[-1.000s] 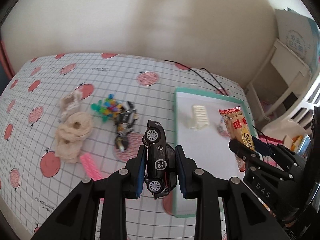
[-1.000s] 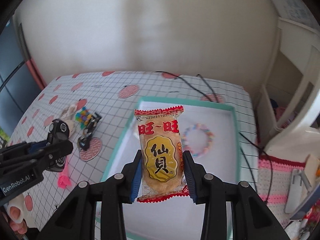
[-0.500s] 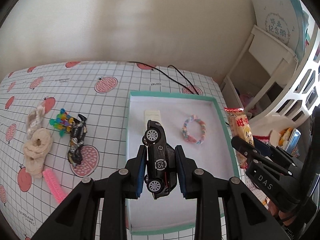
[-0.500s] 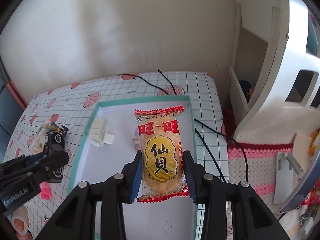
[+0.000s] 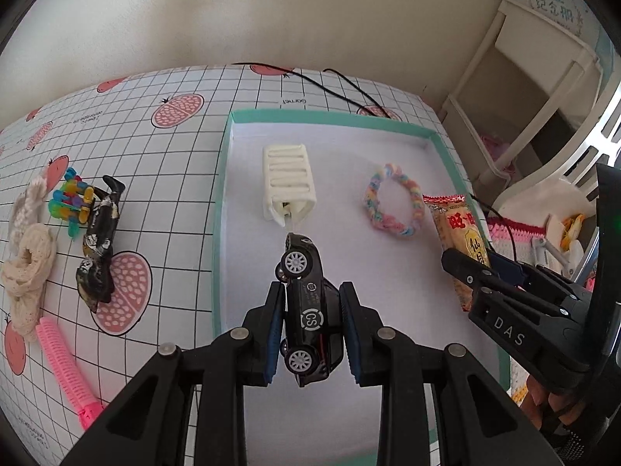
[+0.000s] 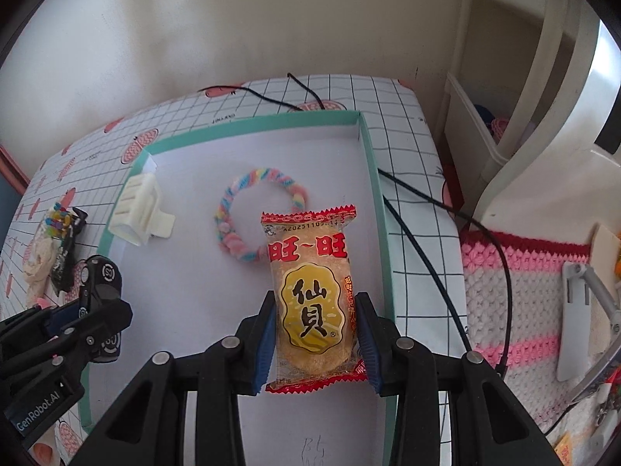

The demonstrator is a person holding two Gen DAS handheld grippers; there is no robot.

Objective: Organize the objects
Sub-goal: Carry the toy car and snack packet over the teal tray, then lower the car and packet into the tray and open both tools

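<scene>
Since half a second ago both grippers have come lower and nearer over the teal-rimmed tray (image 5: 219,209), which now fills more of each view. The left gripper (image 5: 310,324) is clamped on a black toy car (image 5: 310,306), held nose-away above the tray's near-left floor. The right gripper (image 6: 316,338) is closed on a rice cracker packet (image 6: 312,299), hanging over the tray's right half, close inside its right rim.

Inside the tray, a white hair claw (image 5: 289,184) lies at the far left and a pastel braided bracelet (image 5: 394,200) at the far right; the near half of the white floor is bare. The car's nose sits just near of the claw, and the packet's top edge overlaps the bracelet in the right view.

On the counter (image 5: 174,178) left of the tray lie a black motorcycle toy (image 5: 99,240), a coloured bead cluster (image 5: 71,202), cream scrunchies (image 5: 27,268) and a pink comb (image 5: 64,369). A black cable (image 6: 446,209) runs past the tray's right rim.

Only the right view shows the pink crocheted mat (image 6: 516,310) beyond the counter's right edge; only the left shows the comb in full.
</scene>
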